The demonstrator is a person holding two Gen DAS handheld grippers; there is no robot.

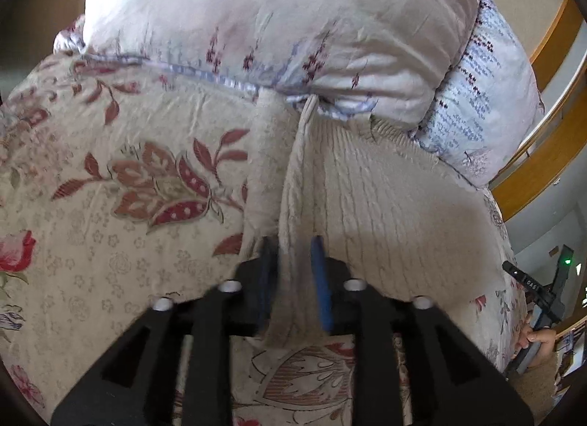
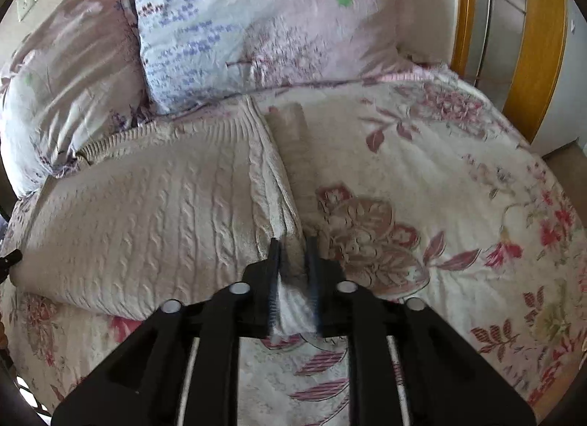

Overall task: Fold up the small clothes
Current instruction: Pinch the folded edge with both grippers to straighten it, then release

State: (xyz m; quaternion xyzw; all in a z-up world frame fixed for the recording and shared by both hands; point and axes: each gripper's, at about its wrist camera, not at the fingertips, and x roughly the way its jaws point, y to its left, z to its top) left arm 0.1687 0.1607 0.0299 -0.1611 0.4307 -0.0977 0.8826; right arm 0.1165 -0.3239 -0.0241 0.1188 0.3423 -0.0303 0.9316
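Observation:
A cream cable-knit sweater (image 1: 385, 187) lies spread on a floral bed cover (image 1: 110, 176). My left gripper (image 1: 295, 246) is shut on the sweater's left edge, with a fold of knit pinched between the blue pads. In the right wrist view the same sweater (image 2: 146, 198) lies to the left. My right gripper (image 2: 293, 246) is shut on its right edge, with knit bunched between the pads. The sweater's ribbed hem (image 2: 121, 139) points toward the pillows.
Two pillows (image 1: 275, 22) (image 2: 256, 29) lie at the head of the bed, touching the sweater's far end. A wooden headboard frame (image 2: 539, 59) stands at the right. The other hand and gripper handle (image 1: 535, 316) show at the bed's right edge. Floral cover (image 2: 458, 206) stretches right.

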